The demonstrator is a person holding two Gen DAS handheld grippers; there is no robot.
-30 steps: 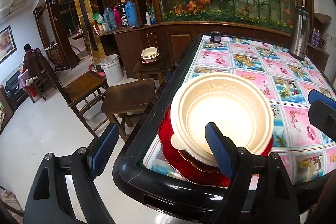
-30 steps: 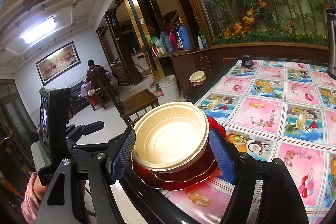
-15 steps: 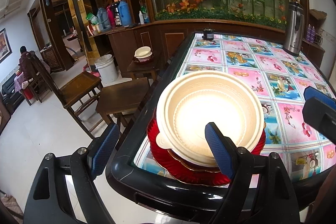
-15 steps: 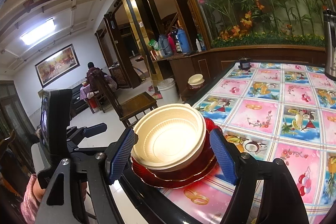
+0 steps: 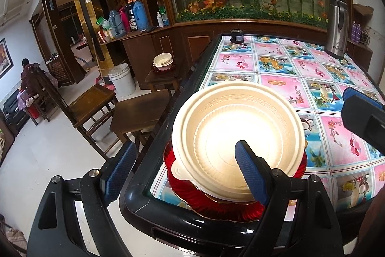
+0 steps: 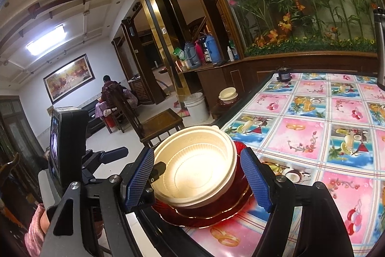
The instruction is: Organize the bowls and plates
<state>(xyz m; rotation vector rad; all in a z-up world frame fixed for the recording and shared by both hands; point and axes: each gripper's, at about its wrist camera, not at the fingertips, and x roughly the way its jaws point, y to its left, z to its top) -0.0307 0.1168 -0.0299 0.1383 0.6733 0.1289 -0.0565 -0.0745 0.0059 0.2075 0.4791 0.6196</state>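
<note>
Nothing of ours has shifted: our right tool [image 6: 199, 181] stands released, pads wide around the cream bowl [image 6: 196, 166], untouched; left tool [image 5: 185, 175] gapes at nine o'clock

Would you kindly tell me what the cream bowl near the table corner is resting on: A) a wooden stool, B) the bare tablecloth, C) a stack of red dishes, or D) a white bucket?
C: the cream bowl sits on a stack of red dishes at the table corner.

Left claw [image 5: 184, 172] and right claw [image 6: 197, 181] gape wide.
</note>
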